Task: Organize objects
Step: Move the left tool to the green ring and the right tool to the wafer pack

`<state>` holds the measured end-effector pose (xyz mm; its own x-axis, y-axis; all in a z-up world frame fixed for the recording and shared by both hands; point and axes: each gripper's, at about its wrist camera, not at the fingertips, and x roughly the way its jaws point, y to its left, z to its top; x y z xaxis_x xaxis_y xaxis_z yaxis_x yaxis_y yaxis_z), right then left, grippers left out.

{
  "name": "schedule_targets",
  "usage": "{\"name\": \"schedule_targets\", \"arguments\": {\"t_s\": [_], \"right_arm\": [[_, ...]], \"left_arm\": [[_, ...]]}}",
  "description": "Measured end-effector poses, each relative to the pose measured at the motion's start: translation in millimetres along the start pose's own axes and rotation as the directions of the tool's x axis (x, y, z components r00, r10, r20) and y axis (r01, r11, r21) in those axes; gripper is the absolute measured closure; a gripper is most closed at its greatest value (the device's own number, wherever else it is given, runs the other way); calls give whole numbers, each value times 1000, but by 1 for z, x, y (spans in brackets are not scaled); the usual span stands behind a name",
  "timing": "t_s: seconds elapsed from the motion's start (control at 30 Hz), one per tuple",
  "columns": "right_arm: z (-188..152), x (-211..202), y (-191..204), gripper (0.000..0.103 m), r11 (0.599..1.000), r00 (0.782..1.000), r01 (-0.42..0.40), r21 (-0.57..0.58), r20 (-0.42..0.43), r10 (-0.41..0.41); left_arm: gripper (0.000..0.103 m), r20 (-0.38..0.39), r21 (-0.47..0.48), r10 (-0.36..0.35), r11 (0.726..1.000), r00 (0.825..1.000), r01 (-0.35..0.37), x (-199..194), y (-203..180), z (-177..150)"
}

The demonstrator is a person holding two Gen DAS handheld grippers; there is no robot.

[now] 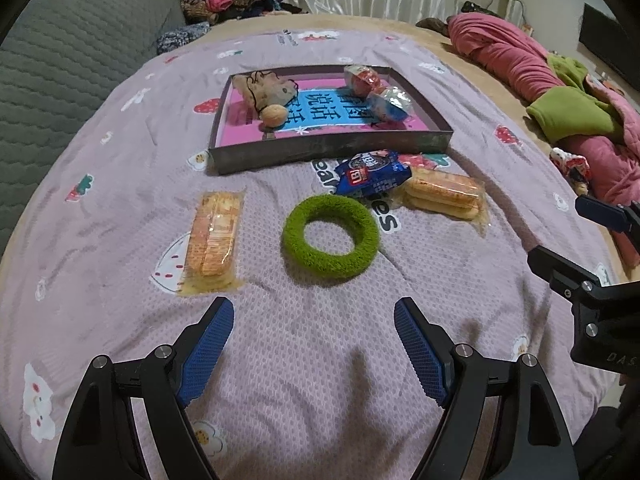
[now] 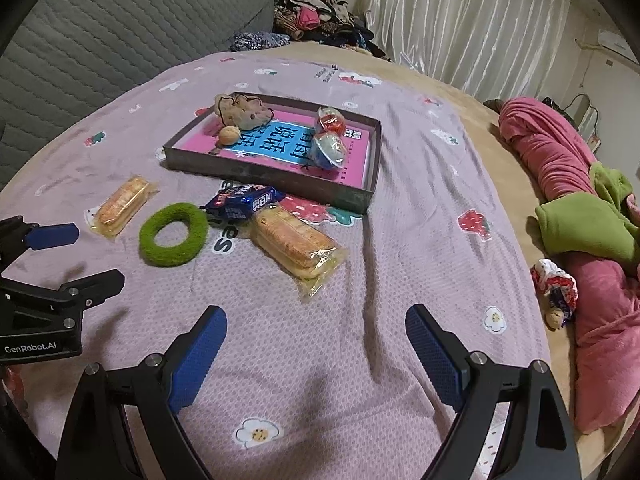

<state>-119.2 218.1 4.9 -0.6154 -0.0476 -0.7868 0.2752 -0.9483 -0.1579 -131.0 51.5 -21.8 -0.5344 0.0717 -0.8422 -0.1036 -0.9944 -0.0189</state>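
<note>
At far left of the right wrist view, the left gripper (image 2: 86, 256) carries "GenRobot.AI" lettering and gapes wide, empty. Right of it on the mauve strawberry-print bedspread (image 2: 400, 240) lie a clear-wrapped biscuit pack (image 2: 120, 205), a fuzzy green ring (image 2: 174, 234), a blue snack packet (image 2: 244, 201) and a second biscuit pack (image 2: 298, 246). Upper centre, a shallow box (image 2: 256, 172) holds a pink book with blue Chinese title. Lower centre, the right gripper (image 2: 316, 344) hovers spread, holding nothing. A pink blanket (image 2: 560, 168) fills the right edge.
</note>
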Motion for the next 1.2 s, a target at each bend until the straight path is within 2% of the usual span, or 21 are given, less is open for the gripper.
{"name": "schedule_targets", "arguments": {"t_s": [0.67,1.2], "right_arm": [[25,44,-12,12,1000,1000,-2,20,-29,3],[37,89,-4,12,996,996,-31,-78,-83,25]], "left_arm": [[20,-35,-58,-36,998,999,34,42,16,36],[20,-69,-24,-56,998,996,55,77,13,56]]}}
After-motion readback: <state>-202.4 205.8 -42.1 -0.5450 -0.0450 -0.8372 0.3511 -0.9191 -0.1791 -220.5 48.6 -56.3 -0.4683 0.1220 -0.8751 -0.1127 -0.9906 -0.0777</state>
